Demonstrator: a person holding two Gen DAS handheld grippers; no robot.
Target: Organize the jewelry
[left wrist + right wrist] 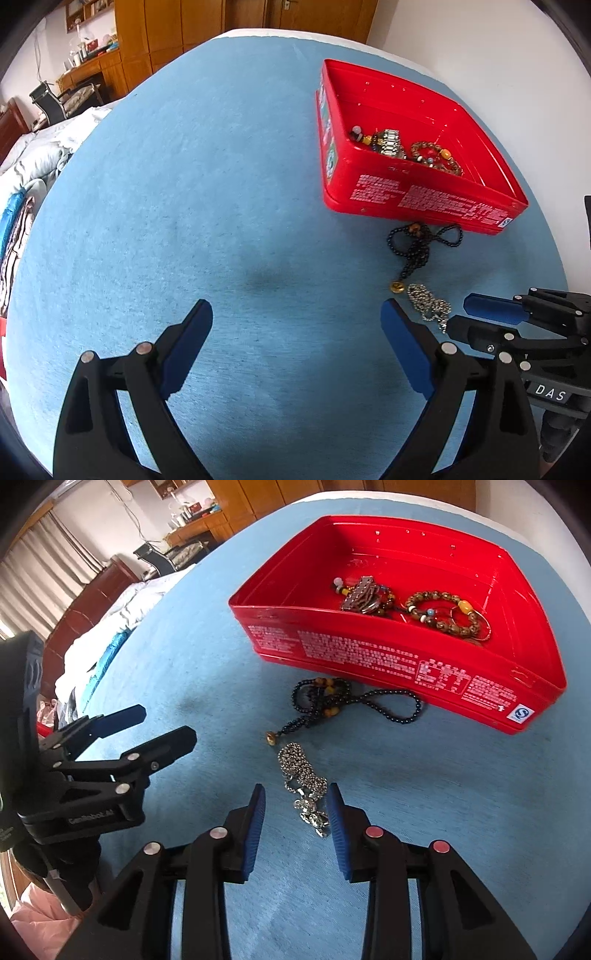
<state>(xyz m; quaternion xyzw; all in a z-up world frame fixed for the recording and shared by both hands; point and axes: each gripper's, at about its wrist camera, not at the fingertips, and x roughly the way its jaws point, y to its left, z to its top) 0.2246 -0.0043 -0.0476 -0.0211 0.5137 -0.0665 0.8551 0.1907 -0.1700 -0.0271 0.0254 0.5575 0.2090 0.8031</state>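
Left wrist view: left gripper (297,314) spread wide above bare blue cloth (184,221), holding nothing. Red tin (424,195) further right, with a beaded bracelet (437,155) and a metal watch band (391,144) inside. Black bead necklace (421,243) just outside the tin's near wall; silver chain (430,304) nearer, beside the right gripper (458,314) (finger gap hard to judge here).

Right wrist view: right gripper (297,812) parted, blue pads (256,827) flanking the silver chain's (304,779) pendant end without clamping it. Black bead necklace (343,705) between chain and red tin (369,653). Left gripper (166,723) open at far left.
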